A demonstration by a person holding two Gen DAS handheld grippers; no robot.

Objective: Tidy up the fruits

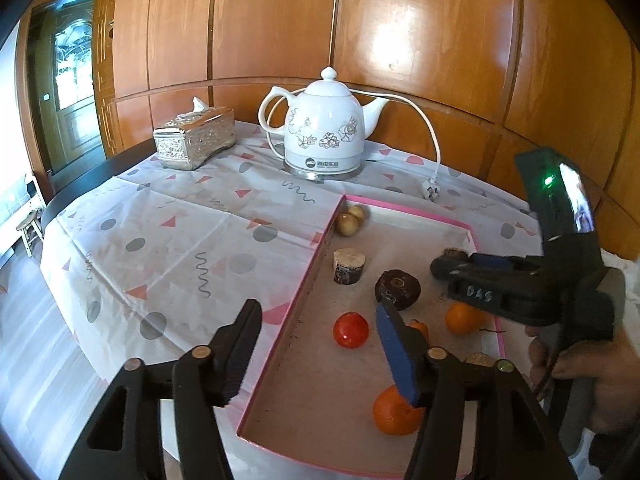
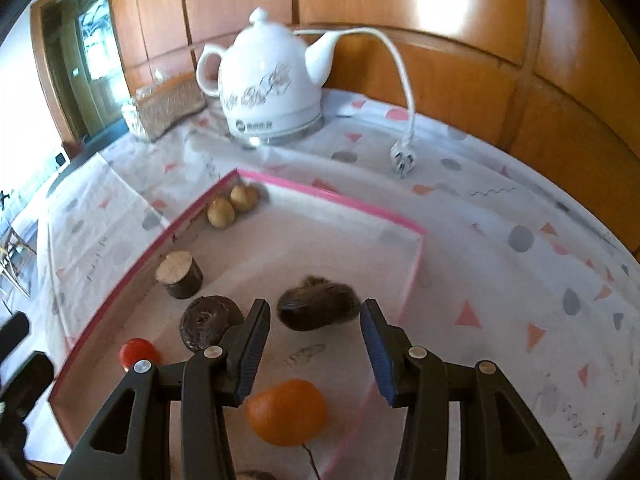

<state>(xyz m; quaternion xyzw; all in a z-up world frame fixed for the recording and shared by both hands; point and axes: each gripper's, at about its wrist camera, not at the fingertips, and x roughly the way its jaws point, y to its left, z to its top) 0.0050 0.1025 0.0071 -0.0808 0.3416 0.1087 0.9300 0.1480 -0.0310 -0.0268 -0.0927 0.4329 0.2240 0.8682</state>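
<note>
A pink-rimmed tray [image 1: 404,210] [image 2: 332,196] holds two tan round fruits [image 1: 350,220] [image 2: 232,206], a wooden stump [image 1: 349,266] [image 2: 180,274], a dark disc [image 1: 398,288] [image 2: 208,320], a red tomato [image 1: 351,330] [image 2: 138,352] and oranges [image 1: 396,412] [image 1: 464,318]. My left gripper [image 1: 316,308] hovers open over the tray's left rim, gripping nothing. My right gripper [image 1: 444,266] [image 2: 316,308], held in a hand [image 1: 580,364], is open above a dark hairy fruit [image 2: 320,312]. One orange [image 2: 286,412] lies on the tray below its fingers, not gripped.
At the back of the table stands a white kettle [image 1: 324,132] [image 2: 268,84] with its cord and plug [image 1: 430,192] [image 2: 402,158] lying behind the tray. A silver tissue box [image 1: 194,138] [image 2: 168,108] sits at the far left. Wood panelling backs the table.
</note>
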